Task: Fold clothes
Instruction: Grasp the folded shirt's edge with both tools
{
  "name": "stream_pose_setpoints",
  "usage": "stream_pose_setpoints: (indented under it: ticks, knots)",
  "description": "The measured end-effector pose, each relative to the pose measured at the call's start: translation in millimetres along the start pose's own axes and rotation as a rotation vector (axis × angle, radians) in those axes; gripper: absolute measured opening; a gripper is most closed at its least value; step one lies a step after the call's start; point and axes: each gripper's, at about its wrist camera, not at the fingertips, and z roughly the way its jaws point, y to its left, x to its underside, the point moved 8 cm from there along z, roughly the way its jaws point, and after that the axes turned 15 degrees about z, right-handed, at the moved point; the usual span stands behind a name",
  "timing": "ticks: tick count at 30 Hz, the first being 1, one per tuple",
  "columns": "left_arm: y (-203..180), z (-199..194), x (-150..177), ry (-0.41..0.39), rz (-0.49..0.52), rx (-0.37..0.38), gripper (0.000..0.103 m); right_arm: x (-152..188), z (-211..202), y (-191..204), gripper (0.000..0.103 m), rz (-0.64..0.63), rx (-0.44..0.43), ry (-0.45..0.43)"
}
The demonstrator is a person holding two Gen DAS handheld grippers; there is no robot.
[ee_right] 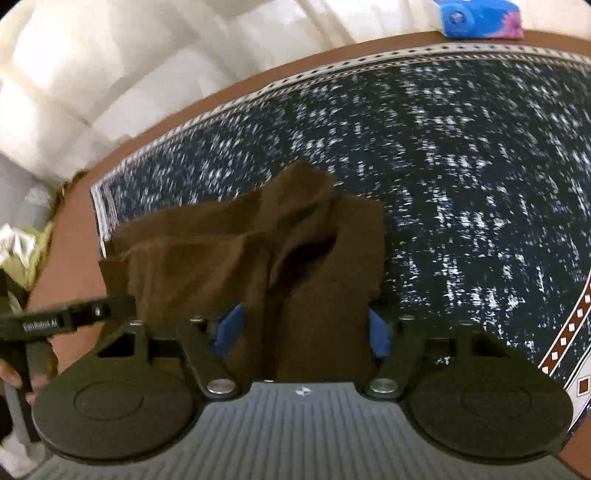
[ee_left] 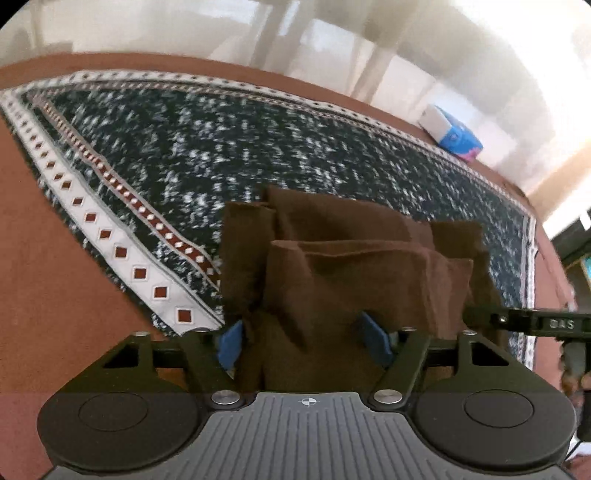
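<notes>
A brown cloth hangs bunched in folds over a dark speckled rug. My left gripper has its blue pads closed on the cloth's near edge. In the right wrist view the same brown cloth is bunched between the blue pads of my right gripper, which is shut on it. Each gripper shows at the edge of the other's view: the right one and the left one. The cloth is held above the rug between the two.
The rug has a white border with red diamonds and lies on a reddish-brown surface. A blue and white tissue pack sits at the far edge, also in the right wrist view. Pale curtains hang behind.
</notes>
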Motion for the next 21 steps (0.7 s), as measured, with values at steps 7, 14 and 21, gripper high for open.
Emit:
stream_pose_setpoints:
  ticks: [7,14,21]
  knots:
    - [-9.2,-22.8,-10.1,-0.003,0.032,-0.065,0.014,1.6,-13.9,17.1,0.014,0.058,-0.034,0.011]
    - [-48.4,-73.3,-55.7,-0.138,0.086,-0.034,0.003,-15.5,-77.2,47.0,0.007,0.043,-0.171,-0.083]
    - [-133.0,-79.4,-118.1,-0.260,0.216,-0.001,0.000,-47.2,-116.2,35.6,0.006,-0.027,-0.251,-0.171]
